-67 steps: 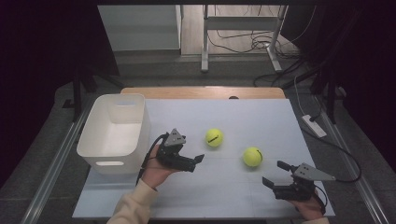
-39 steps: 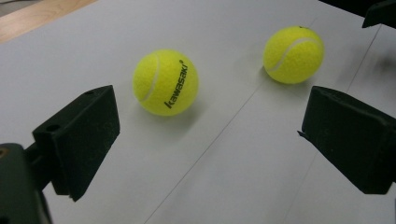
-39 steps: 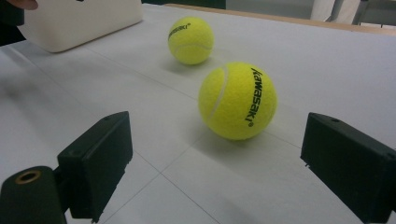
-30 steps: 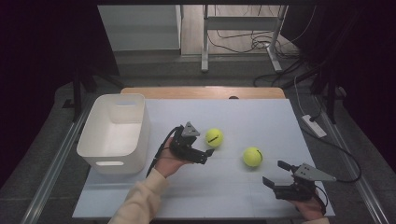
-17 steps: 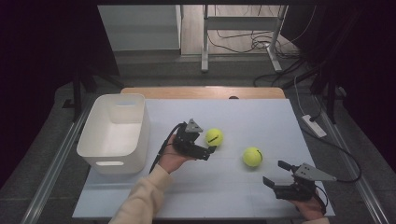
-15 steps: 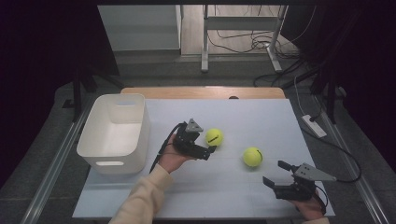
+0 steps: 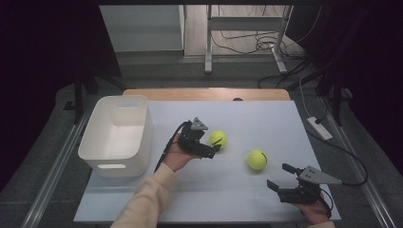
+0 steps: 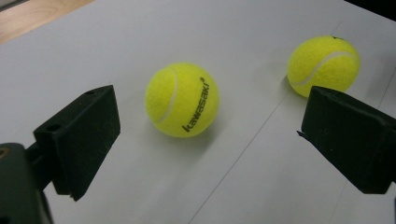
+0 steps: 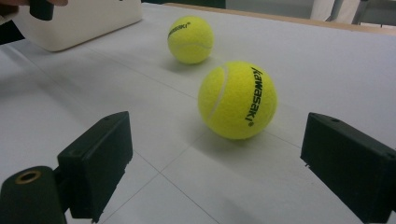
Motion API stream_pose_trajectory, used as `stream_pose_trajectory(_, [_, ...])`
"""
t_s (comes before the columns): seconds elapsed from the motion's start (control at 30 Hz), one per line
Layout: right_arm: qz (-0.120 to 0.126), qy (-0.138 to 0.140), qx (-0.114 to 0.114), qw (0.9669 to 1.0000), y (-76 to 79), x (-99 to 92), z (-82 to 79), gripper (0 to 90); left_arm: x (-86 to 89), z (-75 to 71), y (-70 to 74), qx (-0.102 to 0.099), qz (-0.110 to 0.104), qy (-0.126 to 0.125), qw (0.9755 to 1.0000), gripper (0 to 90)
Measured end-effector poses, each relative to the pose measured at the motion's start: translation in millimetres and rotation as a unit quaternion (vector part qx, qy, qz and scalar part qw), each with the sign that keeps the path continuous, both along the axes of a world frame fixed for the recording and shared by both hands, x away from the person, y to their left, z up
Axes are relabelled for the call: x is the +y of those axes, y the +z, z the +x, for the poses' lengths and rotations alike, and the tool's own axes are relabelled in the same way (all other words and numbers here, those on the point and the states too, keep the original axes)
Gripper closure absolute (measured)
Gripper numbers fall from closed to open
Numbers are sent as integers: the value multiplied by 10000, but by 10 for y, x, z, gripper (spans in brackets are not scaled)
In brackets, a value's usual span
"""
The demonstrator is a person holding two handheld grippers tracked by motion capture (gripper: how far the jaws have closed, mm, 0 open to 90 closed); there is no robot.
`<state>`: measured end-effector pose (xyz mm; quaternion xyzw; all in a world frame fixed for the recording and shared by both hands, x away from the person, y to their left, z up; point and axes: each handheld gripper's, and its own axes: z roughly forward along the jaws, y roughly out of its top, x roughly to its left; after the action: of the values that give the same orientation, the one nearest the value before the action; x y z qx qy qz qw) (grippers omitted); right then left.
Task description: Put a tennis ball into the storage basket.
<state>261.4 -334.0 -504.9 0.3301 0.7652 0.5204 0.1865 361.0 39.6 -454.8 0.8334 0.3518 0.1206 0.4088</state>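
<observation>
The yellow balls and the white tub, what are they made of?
The ball near the left gripper and the other ball look covered in fuzzy felt: matte, nappy yellow with a white curved seam and printed letters, as on tennis balls. The tub looks like smooth, slightly glossy white plastic, with moulded rounded corners and a handle slot.

Dim room, dark edges. Pale grey tabletop [image 7: 266, 114] with wooden far edge [image 7: 204, 93]. Grey floor [image 7: 199, 71] beyond, white metal desk legs [image 7: 207, 38], tangled black cables [image 7: 256, 45].

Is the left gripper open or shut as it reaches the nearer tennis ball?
Open. The left gripper has its jaws wide apart, with the tennis ball lying untouched on the table between them.
</observation>
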Motion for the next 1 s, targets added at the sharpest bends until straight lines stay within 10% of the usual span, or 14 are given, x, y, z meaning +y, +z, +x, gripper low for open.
stream_pose_trajectory(1.0, [9, -19, 9, 10000, -9, -17, 3, 91, -217, 226, -115, 49, 177, -20, 9998, 54])
